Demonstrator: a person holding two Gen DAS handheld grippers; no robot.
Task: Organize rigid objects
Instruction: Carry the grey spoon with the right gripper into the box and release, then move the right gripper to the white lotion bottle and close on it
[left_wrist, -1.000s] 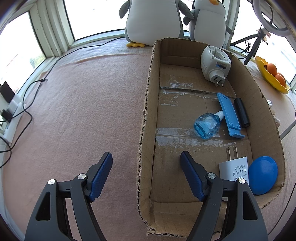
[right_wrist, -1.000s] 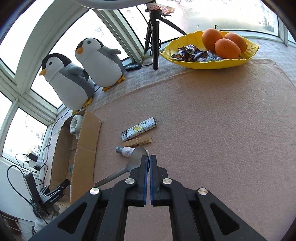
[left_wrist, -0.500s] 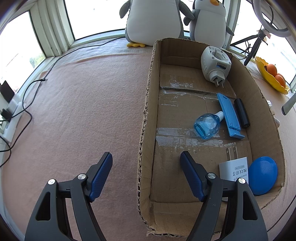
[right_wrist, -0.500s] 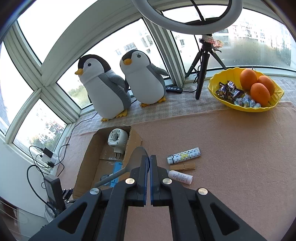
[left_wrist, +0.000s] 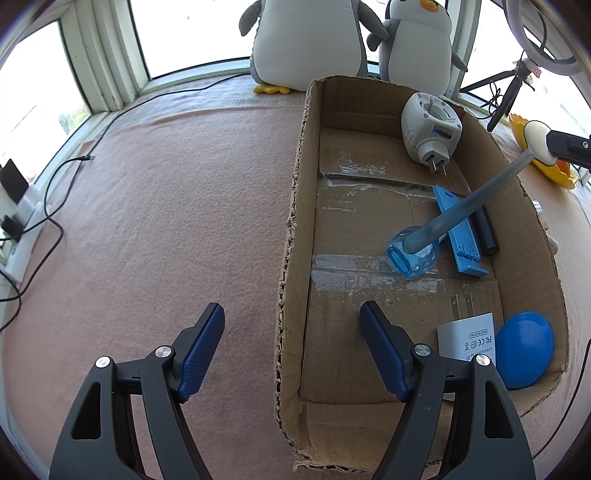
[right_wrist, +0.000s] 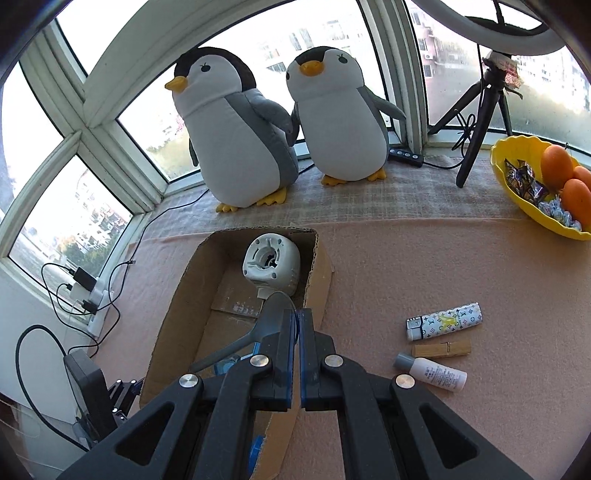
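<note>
We count five items already lying in the cardboard box (left_wrist: 295, 236): plug-in device (left_wrist: 430, 129), blue bottle (left_wrist: 415, 258), blue clip (left_wrist: 460, 229), charger (left_wrist: 467, 338), blue disc (left_wrist: 524, 354). Right hand-held gripper (right_wrist: 297, 325) is clamped on the spoon (left_wrist: 465, 201), held above the box; left hand-held gripper (left_wrist: 291, 345) is open, empty, straddling the box's near wall. Still on the table (right_wrist: 461, 266): patterned lighter (right_wrist: 445, 320), wooden clothespin (right_wrist: 441, 349), small white bottle (right_wrist: 430, 372).

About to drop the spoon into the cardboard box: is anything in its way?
Nothing blocks the open top of the cardboard box. The spoon, held by the right gripper, hangs over the blue bottle and blue clip, so it may land on them.
</note>
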